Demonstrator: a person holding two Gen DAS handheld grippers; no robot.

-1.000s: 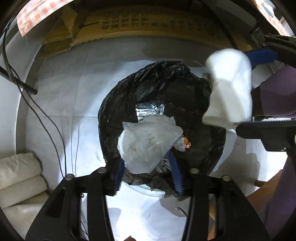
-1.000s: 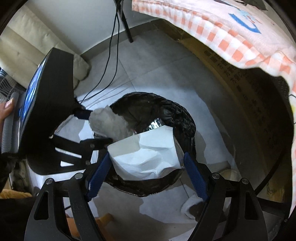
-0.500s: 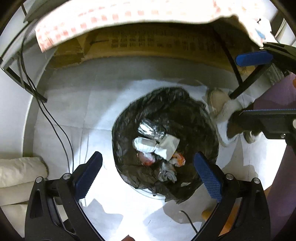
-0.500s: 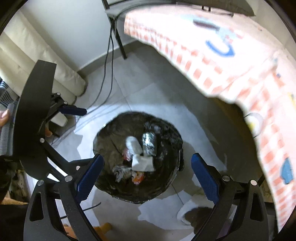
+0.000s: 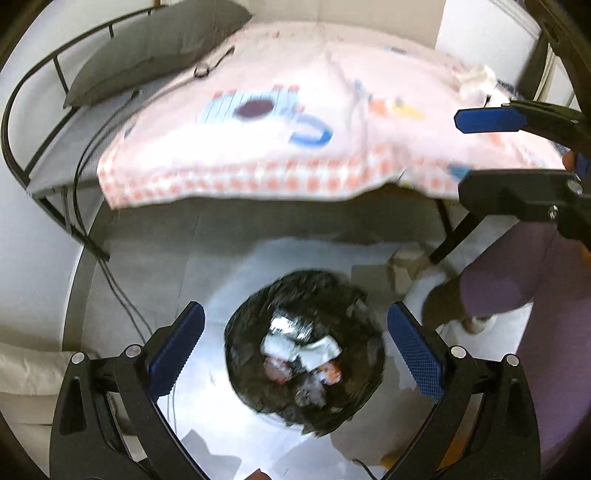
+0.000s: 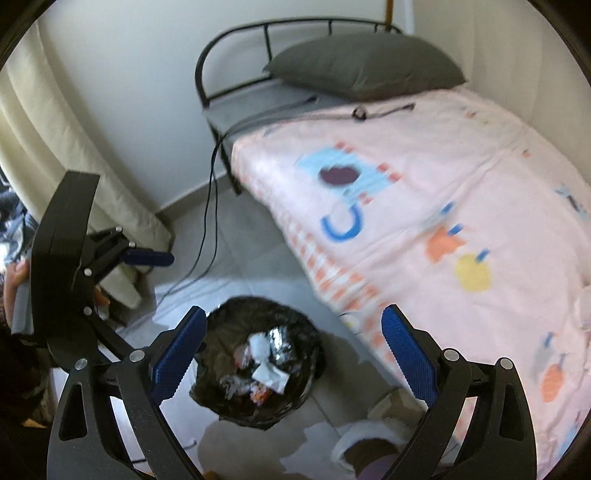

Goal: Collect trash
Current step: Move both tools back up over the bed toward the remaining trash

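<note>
Both tongs, left point(image 5: 295, 347) and right point(image 6: 291, 354), released and empty; trash point(image 5: 301, 349) lies in bin point(image 5: 258, 387), lower centre; crumpled tissue point(image 5: 474, 79) upper right on bed point(image 5: 295, 110) probably remains.

Below me, pale grey tiled floor point(image 6: 255, 236), glare patches on it. Metal-framed bed point(image 6: 236, 33) against white wall point(image 6: 140, 92); grey pillow point(image 6: 362, 66) at its head, pink patterned blanket point(image 6: 461, 192) overhanging the edge. Cream curtain point(image 6: 66, 155) at left. Black cable point(image 6: 210, 221) trailing down to the floor.
</note>
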